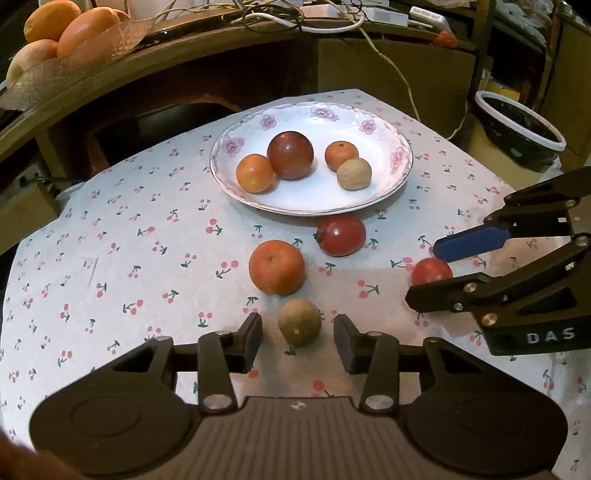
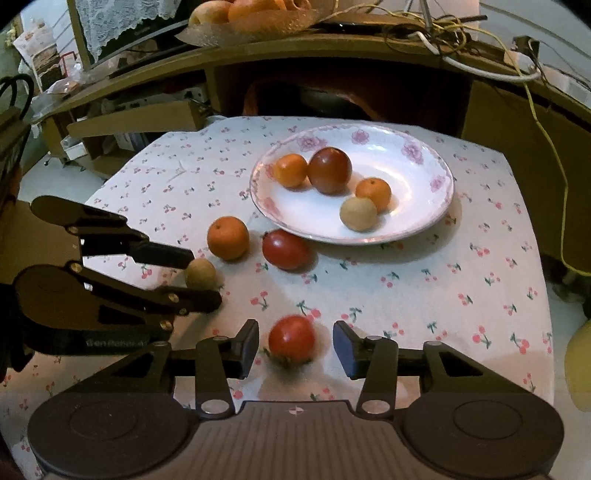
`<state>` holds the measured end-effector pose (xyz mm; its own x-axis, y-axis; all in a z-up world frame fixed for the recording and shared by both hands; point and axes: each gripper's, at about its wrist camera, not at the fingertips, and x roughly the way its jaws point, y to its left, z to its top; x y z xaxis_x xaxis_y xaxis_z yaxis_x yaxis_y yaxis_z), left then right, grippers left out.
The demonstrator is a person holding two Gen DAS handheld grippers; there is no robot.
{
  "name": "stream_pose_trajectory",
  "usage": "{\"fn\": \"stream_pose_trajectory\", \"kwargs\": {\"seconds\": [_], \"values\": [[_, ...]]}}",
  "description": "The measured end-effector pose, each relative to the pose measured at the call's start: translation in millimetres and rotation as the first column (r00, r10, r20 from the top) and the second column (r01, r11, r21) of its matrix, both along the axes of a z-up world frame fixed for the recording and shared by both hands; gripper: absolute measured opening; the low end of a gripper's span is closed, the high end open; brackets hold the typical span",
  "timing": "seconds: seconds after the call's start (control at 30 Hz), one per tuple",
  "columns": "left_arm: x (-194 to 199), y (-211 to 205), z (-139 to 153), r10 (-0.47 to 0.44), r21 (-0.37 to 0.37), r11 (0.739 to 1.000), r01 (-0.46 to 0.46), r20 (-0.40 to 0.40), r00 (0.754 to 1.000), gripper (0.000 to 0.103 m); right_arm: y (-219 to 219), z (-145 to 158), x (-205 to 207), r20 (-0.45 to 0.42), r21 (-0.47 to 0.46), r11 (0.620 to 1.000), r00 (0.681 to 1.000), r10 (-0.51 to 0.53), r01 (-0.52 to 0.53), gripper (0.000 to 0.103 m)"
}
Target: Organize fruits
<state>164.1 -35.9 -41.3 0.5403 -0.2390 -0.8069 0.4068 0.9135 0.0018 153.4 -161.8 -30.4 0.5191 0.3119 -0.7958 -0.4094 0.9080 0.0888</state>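
Between the spread fingers of my left tool (image 1: pixel 298 341) sits a small brown fruit (image 1: pixel 299 322), resting on the cherry-print tabletop (image 1: pixel 147 258) with a gap on either side, so nothing grips it. My right tool (image 2: pixel 295 343) is likewise apart, its fingers flanking a red tomato (image 2: pixel 291 339) that looks slightly blurred; I think it lies on the cloth untouched, though the blur makes that hard to swear to.

Everything else I place from the flowered plate (image 1: pixel 369 122). On it are four pieces: a large dark red fruit (image 1: pixel 290 155) near the middle, a small orange (image 1: pixel 255 172) touching its left side, another small orange (image 1: pixel 340 155) to the right, and a pale tan fruit (image 1: pixel 354 173) pressed against the front of that one. Just off the plate's near rim lies a second tomato (image 1: pixel 341 235), stem end pointing left. Nearer me than the plate, and left of that tomato, is a bigger orange (image 1: pixel 277 266). The brown fruit in my left tool lies nearer still, just beside that orange. The tomato in my right tool is well to the right of the plate's near edge, seen from the left wrist.

Beyond the plate, a shelf carries a basket of oranges (image 1: pixel 74 33) and a tangle of cables (image 1: pixel 295 18).
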Motion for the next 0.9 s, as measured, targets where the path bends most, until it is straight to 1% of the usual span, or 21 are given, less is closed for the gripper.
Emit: {"fn": "stream_pose_trajectory", "kwargs": {"seconds": [0.07, 0.13, 0.17, 0.2, 0.23, 0.3, 0.43, 0.67, 0.9], "values": [[-0.3, 0.6, -0.2, 0.007, -0.007, 1.000, -0.007, -0.002, 1.000, 0.047, 2.3, -1.7, 1.1, -0.003, -0.018, 1.000, 1.000, -0.001, 0.001, 0.046], [0.3, 0.1, -0.2, 0.009, -0.017, 1.000, -0.009, -0.007, 1.000, 0.044, 3.3, -3.7, 0.6, -0.018, -0.020, 1.000, 1.000, -0.002, 0.002, 0.043], [0.9, -0.4, -0.1, 0.007, -0.022, 1.000, -0.008, -0.010, 1.000, 0.040, 4.1, -3.6, -0.6, -0.009, -0.031, 1.000, 1.000, -0.001, 0.000, 0.041], [0.7, -1.1, 0.1, 0.007, -0.028, 1.000, -0.007, -0.014, 1.000, 0.036, 5.1, -3.3, -1.7, -0.006, -0.045, 0.999, 1.000, 0.002, -0.002, 0.034], [0.4, -1.6, 0.2, 0.007, -0.031, 1.000, -0.007, -0.016, 1.000, 0.035, 4.9, -3.0, -2.3, -0.006, -0.048, 0.999, 1.000, 0.000, -0.001, 0.029], [0.4, -2.8, 0.6, 0.005, -0.034, 0.999, -0.005, -0.020, 1.000, 0.030, 3.4, -2.3, -2.7, -0.014, -0.043, 0.999, 1.000, -0.009, 0.009, 0.029], [0.3, -6.3, 3.7, -0.010, -0.041, 0.999, 0.009, -0.026, 1.000, 0.030, 4.1, 0.0, -4.7, -0.013, -0.048, 0.999, 1.000, -0.011, 0.010, 0.028], [5.2, -15.9, 27.1, -0.021, -0.082, 0.996, 0.023, 0.023, 1.000, 0.030, -1.3, 20.1, 0.0, 0.042, -0.007, 0.999, 0.998, -0.041, 0.041, 0.028], [28.3, -26.0, 43.3, 0.011, -0.099, 0.995, -0.004, 0.073, 0.997, 0.030, -10.8, 34.8, 20.0, 0.092, 0.023, 0.995, 0.991, -0.100, 0.098, 0.028]]}}
